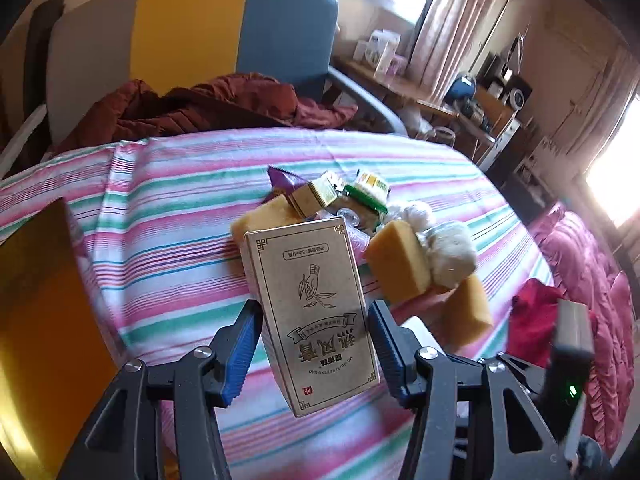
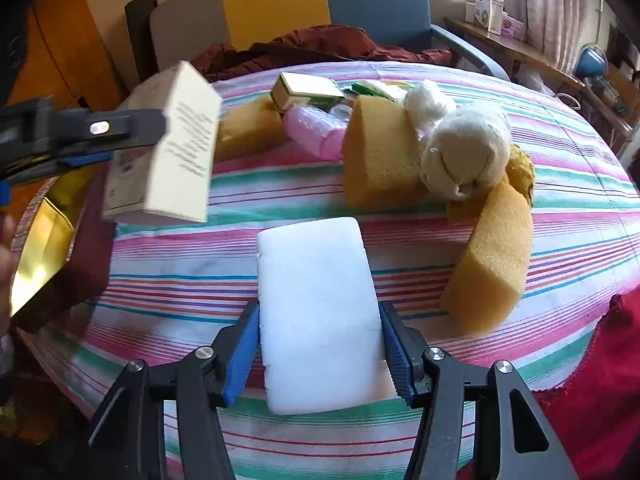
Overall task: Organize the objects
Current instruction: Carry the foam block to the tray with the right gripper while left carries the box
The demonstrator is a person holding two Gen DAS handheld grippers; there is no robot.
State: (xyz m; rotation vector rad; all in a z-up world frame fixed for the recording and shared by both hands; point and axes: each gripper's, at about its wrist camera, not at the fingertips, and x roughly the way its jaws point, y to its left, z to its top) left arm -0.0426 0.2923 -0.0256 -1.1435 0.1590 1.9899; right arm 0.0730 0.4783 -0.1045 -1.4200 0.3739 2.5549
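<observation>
My left gripper (image 1: pixel 316 340) is shut on a tan cardboard box (image 1: pixel 312 308) with printed Chinese text and holds it above the striped table; the box also shows in the right wrist view (image 2: pixel 168 152) at the left. My right gripper (image 2: pixel 320 344) is shut on a white foam block (image 2: pixel 320 316) held over the table's near side. A pile lies at mid table: yellow sponges (image 2: pixel 380 152), a white plush toy (image 2: pixel 464 152), a pink bottle (image 2: pixel 316 132) and a gold box (image 2: pixel 304 88).
The striped tablecloth (image 2: pixel 200 272) covers a round table. A gold open box (image 2: pixel 40 248) stands at the left edge, also in the left wrist view (image 1: pixel 40 320). A red cloth (image 2: pixel 600 380) hangs at the right. A chair with a maroon jacket (image 1: pixel 200 104) stands behind.
</observation>
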